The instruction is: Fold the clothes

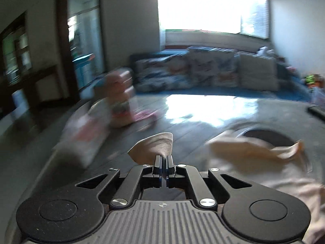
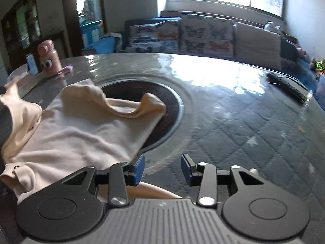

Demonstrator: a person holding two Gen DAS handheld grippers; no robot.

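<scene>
The cream garment [image 2: 81,130] lay on the table [image 2: 233,122], partly over the dark round inset [image 2: 174,103], with one fold already raised near its far side. The left claw [image 1: 163,158] was closed tight on a corner of the garment and held it above the table. The right claw [image 2: 163,169] stood wide open and empty, just beside the near edge of the garment. I judged that a fast pull could drag the whole garment and spoil the fold, or sweep toward the pink bottle [image 2: 49,58] left of the inset. Right of the inset the table was free, except for a dark flat object [image 2: 289,87] near the far edge.
</scene>
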